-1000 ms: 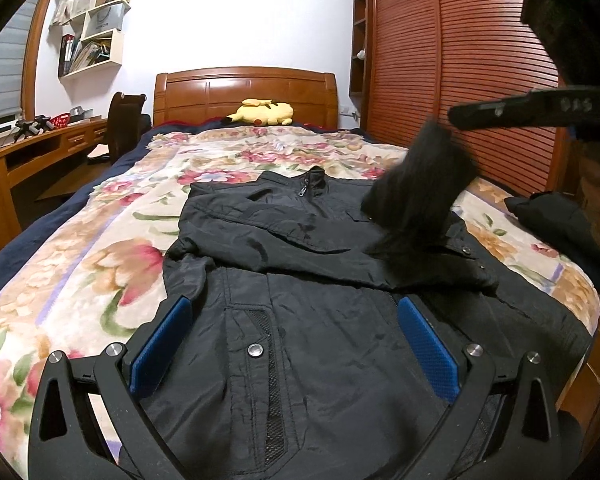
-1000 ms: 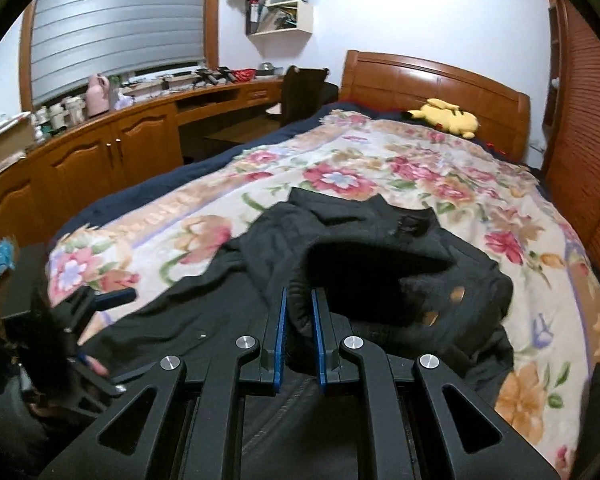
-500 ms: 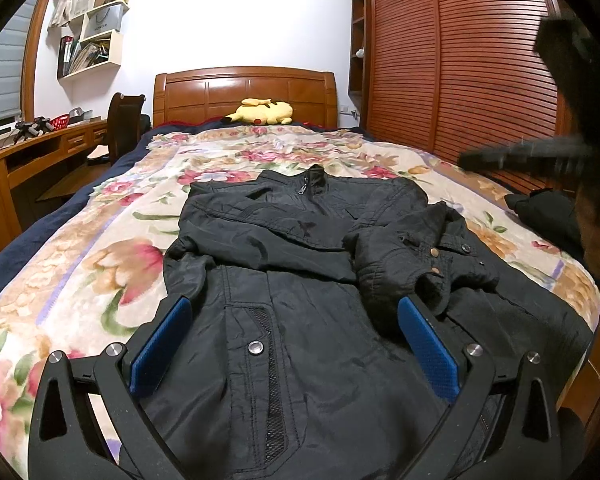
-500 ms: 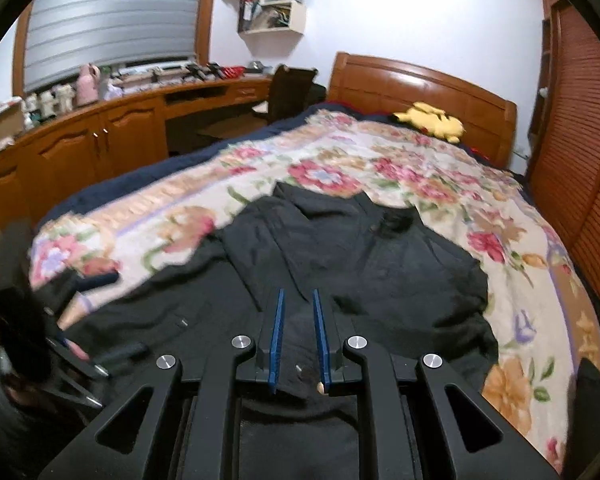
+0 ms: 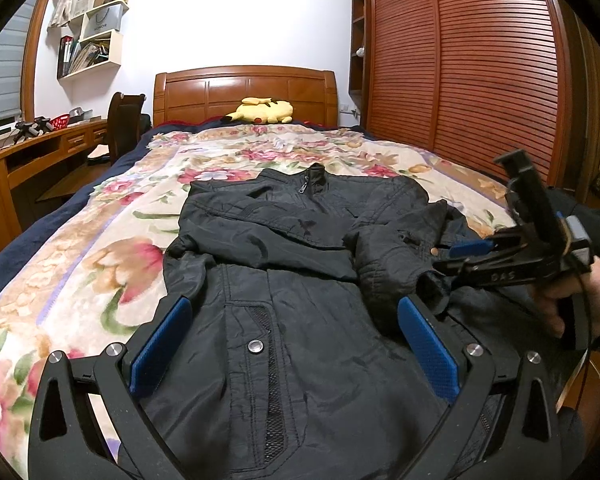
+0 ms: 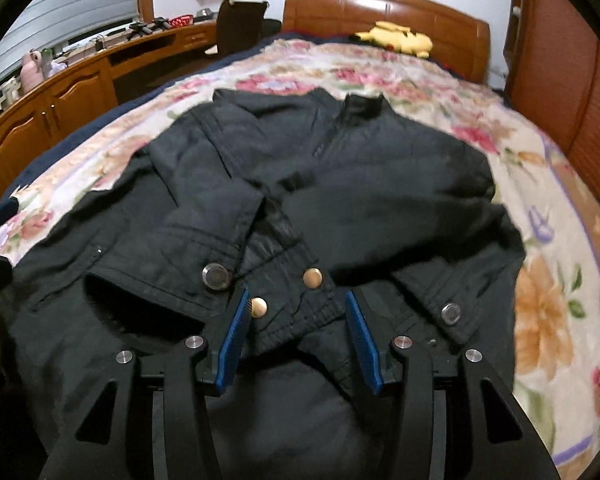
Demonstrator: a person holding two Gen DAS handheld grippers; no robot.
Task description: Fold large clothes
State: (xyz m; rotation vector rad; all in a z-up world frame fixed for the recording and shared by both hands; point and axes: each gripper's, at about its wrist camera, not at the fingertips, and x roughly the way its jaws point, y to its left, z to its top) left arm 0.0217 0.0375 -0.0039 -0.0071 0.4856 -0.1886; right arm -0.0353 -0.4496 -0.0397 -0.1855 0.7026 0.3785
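A black jacket (image 5: 300,280) lies face up on the flowered bedspread (image 5: 112,248), collar toward the headboard. Both sleeves are folded in over its chest. My left gripper (image 5: 294,340) hovers open over the jacket's lower front, with nothing between its blue pads (image 5: 160,344). My right gripper (image 6: 296,320) is low over the right sleeve's cuff (image 6: 284,304). Its jaws are opening and the cuff with its brass snaps lies loose between them. In the left wrist view the right gripper (image 5: 456,258) comes in from the right, held by a hand (image 5: 580,304).
A yellow plush toy (image 5: 262,110) lies against the wooden headboard (image 5: 244,88). A slatted wardrobe (image 5: 480,80) runs along the bed's right side. A desk (image 6: 80,88) and a chair (image 5: 126,120) stand on the left. A dark bundle (image 5: 596,220) lies at the bed's right edge.
My right gripper came down with the sleeve, laid it on the jacket's chest, and its jaws spread apart off the cuff. The left gripper stayed put.
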